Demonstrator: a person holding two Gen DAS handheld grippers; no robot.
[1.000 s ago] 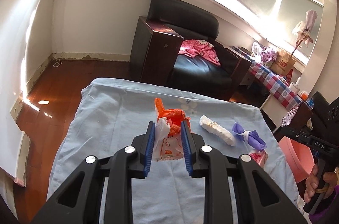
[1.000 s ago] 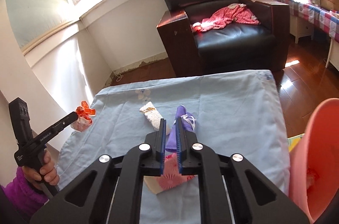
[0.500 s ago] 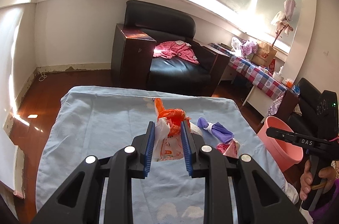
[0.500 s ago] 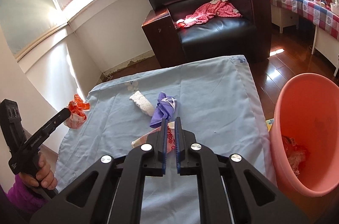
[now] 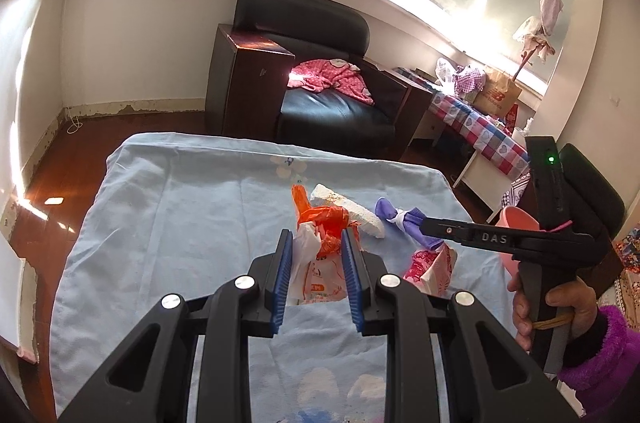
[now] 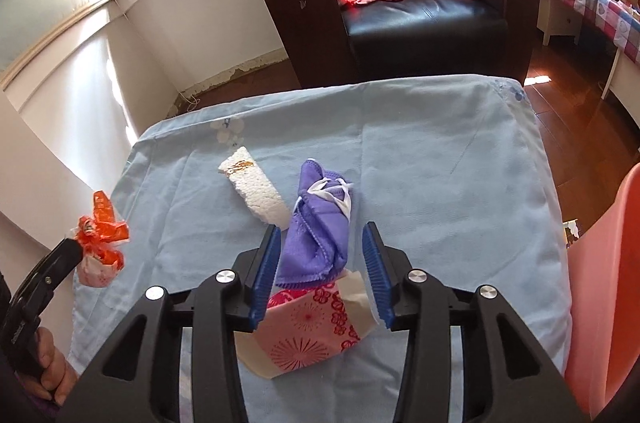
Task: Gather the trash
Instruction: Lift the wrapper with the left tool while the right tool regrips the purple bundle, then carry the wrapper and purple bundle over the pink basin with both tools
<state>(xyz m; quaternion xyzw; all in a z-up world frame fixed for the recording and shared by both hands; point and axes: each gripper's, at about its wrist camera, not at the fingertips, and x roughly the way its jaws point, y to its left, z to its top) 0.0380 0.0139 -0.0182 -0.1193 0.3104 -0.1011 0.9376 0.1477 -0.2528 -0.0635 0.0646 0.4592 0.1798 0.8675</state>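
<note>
My left gripper (image 5: 316,243) is shut on an orange-and-white plastic bag (image 5: 320,255) and holds it above the blue-covered table (image 5: 180,223); the same bag (image 6: 100,243) shows at the left of the right wrist view. My right gripper (image 6: 324,237) hangs low over the table with its jaws opening. A purple cloth bundle (image 6: 324,223) and a pink flowered paper box (image 6: 316,327) lie in the gap, and the pads press on neither. A white foam piece (image 6: 256,191) lies just left of the cloth.
A pink bin (image 6: 608,283) stands at the table's right edge. Beyond the table are a black armchair (image 6: 420,7) with a pink garment, wooden floor, and a side table with a checked cloth (image 5: 480,131). A hand in a purple sleeve (image 5: 560,307) grips the right tool.
My right gripper has dropped toward the table and its jaws have parted around the purple cloth and pink box. The left gripper drifted sideways, still holding the bag.
</note>
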